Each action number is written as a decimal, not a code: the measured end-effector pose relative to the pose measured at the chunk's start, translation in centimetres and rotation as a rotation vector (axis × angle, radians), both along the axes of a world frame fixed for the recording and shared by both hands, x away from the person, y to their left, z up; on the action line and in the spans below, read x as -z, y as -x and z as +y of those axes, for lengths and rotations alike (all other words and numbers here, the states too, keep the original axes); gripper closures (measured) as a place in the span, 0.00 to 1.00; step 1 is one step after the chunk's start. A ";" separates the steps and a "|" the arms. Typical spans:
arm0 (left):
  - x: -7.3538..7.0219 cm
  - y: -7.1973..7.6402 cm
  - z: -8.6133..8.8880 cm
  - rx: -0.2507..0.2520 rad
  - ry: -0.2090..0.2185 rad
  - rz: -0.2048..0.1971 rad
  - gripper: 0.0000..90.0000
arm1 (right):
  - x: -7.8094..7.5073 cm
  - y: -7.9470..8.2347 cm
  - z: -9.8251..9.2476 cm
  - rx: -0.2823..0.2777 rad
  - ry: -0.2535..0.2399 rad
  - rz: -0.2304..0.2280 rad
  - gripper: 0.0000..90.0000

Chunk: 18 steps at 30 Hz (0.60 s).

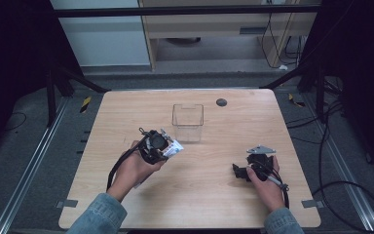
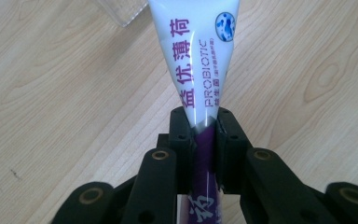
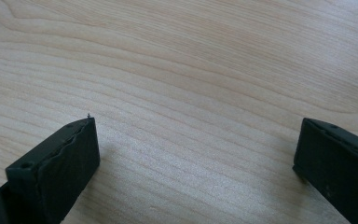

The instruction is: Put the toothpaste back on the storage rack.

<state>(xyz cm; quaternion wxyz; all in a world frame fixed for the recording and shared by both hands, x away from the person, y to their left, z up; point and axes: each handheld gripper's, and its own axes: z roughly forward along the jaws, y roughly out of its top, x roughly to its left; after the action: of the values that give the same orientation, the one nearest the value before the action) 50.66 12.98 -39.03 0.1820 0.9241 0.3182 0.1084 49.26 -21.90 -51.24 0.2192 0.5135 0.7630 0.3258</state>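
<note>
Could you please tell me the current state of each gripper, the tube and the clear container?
left gripper: shut on the tube, above the table.
right gripper: open, nothing between its jaws, low over the table.
tube: clamped near one end, white part sticking out ahead of the jaws.
clear container: upright, open-topped, looks empty.

A clear square plastic container (image 1: 188, 122) stands on the light wooden table (image 1: 214, 185); a small dark round disc (image 1: 221, 102) lies near the container.

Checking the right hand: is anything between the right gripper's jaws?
No: the right gripper has its jaws wide apart over bare table.
</note>
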 end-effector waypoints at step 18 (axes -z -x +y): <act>-2.8 -1.1 -0.1 -0.007 0.031 -0.042 0.88 | 0.0 0.0 0.0 -0.002 0.004 -0.003 0.00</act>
<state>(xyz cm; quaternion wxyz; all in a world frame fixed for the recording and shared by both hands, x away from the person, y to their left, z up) 51.75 12.87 -36.23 0.2027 0.9175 0.3193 0.1233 49.28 -21.92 -51.27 0.2210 0.5119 0.7638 0.3252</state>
